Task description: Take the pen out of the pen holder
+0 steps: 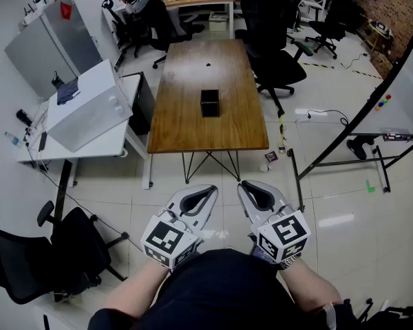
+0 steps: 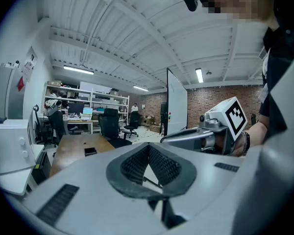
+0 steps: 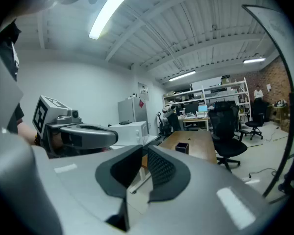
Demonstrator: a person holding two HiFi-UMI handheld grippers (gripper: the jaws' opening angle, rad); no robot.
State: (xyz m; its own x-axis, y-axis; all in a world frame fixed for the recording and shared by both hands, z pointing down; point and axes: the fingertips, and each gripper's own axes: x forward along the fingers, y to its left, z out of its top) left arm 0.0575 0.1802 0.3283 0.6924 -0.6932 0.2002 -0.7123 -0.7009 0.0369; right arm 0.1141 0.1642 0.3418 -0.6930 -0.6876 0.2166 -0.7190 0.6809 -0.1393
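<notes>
A black square pen holder (image 1: 209, 103) stands near the middle of a long wooden table (image 1: 186, 126), far ahead of me across the floor. It also shows as a small dark box, pen holder (image 2: 90, 151) in the left gripper view and pen holder (image 3: 182, 147) in the right gripper view. No pen can be made out at this distance. My left gripper (image 1: 208, 191) and right gripper (image 1: 245, 186) are held side by side close to the person's body, well short of the table. Both are shut with nothing between the jaws.
Black office chairs (image 1: 279, 60) stand along the table's right side and another chair (image 1: 41, 253) at lower left. A white desk with a white box (image 1: 89, 108) flanks the table's left. A whiteboard on a stand (image 1: 372, 108) stands at right, with cables on the floor.
</notes>
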